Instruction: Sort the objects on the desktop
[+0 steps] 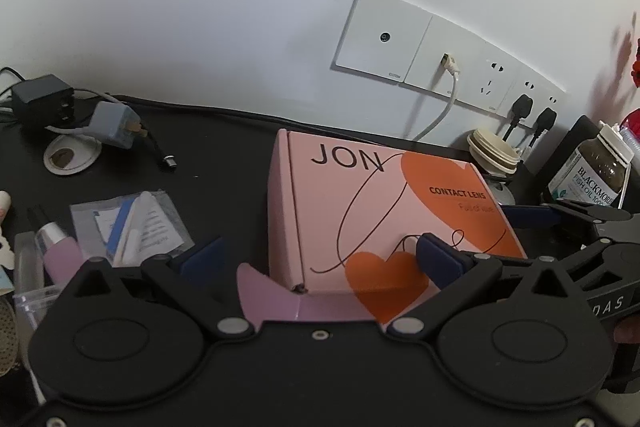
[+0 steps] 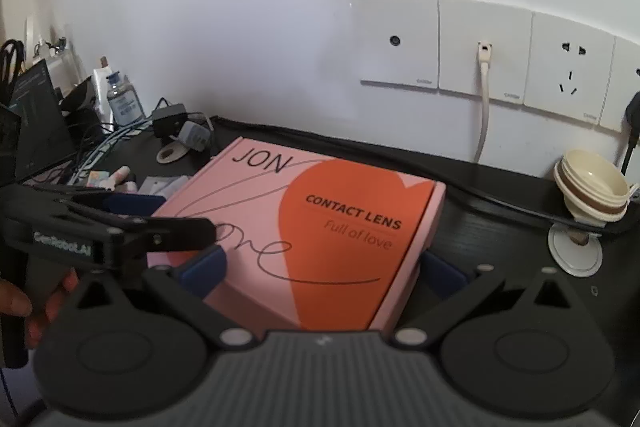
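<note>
A pink and orange contact lens box (image 1: 360,203) lies flat on the black desk (image 1: 224,155); it also shows in the right wrist view (image 2: 320,227). My left gripper (image 1: 316,259) is open at its near left corner, right pad (image 1: 438,259) resting on the lid, left pad (image 1: 204,257) beside the box. My right gripper (image 2: 324,273) straddles the box with a pad (image 2: 202,269) against each side wall. The right gripper shows in the left wrist view (image 1: 568,215), the left gripper in the right wrist view (image 2: 120,223).
Left of the box lie plastic sachets (image 1: 128,227), a pink tube (image 1: 60,255), chargers (image 1: 114,125) and cables. A fish oil bottle (image 1: 592,167) and stacked cream lids (image 2: 592,191) stand at the right. Wall sockets (image 2: 484,47) sit behind.
</note>
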`<state>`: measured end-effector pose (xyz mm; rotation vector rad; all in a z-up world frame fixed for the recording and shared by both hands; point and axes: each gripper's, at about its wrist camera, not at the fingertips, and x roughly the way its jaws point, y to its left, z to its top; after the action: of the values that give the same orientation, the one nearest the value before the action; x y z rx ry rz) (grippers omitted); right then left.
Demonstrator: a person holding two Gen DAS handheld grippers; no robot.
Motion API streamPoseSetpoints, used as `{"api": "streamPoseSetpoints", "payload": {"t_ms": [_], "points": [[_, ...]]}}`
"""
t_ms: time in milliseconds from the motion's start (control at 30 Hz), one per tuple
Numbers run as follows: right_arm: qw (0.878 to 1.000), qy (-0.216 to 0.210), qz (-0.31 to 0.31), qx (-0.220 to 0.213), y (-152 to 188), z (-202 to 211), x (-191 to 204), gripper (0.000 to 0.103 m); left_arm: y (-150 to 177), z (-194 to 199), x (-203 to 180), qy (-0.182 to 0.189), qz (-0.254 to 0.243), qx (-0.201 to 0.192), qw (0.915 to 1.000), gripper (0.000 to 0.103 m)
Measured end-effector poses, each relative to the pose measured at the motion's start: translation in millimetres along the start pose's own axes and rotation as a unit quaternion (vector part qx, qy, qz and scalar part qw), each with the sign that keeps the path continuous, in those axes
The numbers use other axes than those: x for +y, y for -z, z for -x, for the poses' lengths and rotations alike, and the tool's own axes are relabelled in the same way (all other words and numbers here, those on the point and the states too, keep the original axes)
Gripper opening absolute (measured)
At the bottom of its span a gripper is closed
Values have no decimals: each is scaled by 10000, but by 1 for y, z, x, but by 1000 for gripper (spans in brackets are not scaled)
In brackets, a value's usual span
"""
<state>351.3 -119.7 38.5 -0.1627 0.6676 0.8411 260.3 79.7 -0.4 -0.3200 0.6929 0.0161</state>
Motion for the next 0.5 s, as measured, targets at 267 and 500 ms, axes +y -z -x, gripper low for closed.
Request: {"api": "streamPoseSetpoints", "payload": {"t_ms": [267, 500], "points": [[9996, -137, -192, 132, -4, -4, -8, 102, -1, -9, 6, 250, 360, 66, 9990, 103], [9977, -305, -567, 201, -2, -8, -17, 102, 1, -12, 4, 367, 485, 119, 9981, 103]]}}
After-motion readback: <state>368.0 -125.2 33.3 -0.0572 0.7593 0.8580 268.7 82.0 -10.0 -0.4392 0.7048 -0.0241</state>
